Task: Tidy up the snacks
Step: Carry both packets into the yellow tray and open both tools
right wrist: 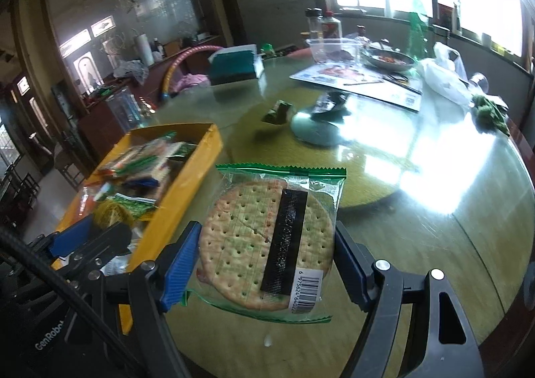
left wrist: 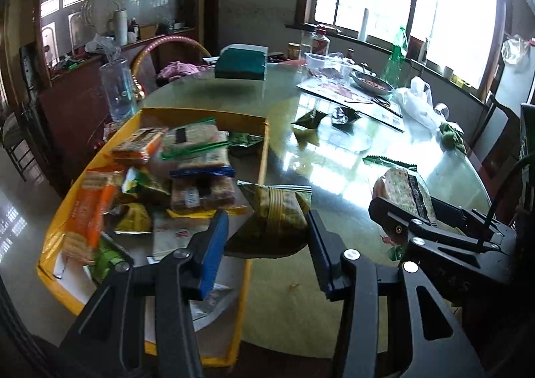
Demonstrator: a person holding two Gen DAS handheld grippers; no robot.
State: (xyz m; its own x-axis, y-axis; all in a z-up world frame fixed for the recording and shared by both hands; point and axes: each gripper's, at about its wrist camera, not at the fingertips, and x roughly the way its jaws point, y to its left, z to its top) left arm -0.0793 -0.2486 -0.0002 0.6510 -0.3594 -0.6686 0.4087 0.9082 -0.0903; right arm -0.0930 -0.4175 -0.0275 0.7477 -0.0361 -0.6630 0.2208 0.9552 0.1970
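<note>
My left gripper (left wrist: pixel 267 237) is shut on a green-gold snack packet (left wrist: pixel 274 214) and holds it over the right wall of the yellow box (left wrist: pixel 264 157). The box holds several cracker packs (left wrist: pixel 197 150). My right gripper (right wrist: pixel 267 261) is shut on a clear green-edged cracker packet (right wrist: pixel 267 241) and holds it above the glass table, right of the yellow box (right wrist: pixel 187 197). In the left wrist view the right gripper (left wrist: pixel 431 224) with its cracker packet (left wrist: pixel 404 191) shows at the right. In the right wrist view the left gripper (right wrist: pixel 90 234) shows at lower left.
A small green packet (left wrist: pixel 309 120) and a dark wrapper (left wrist: pixel 344 115) lie mid-table. At the far side stand a teal box (left wrist: pixel 242 62), a clear tub (left wrist: pixel 327 65), a food bowl (left wrist: pixel 371 82), a green bottle (left wrist: pixel 396 57), a placemat and a white bag (left wrist: pixel 418 100).
</note>
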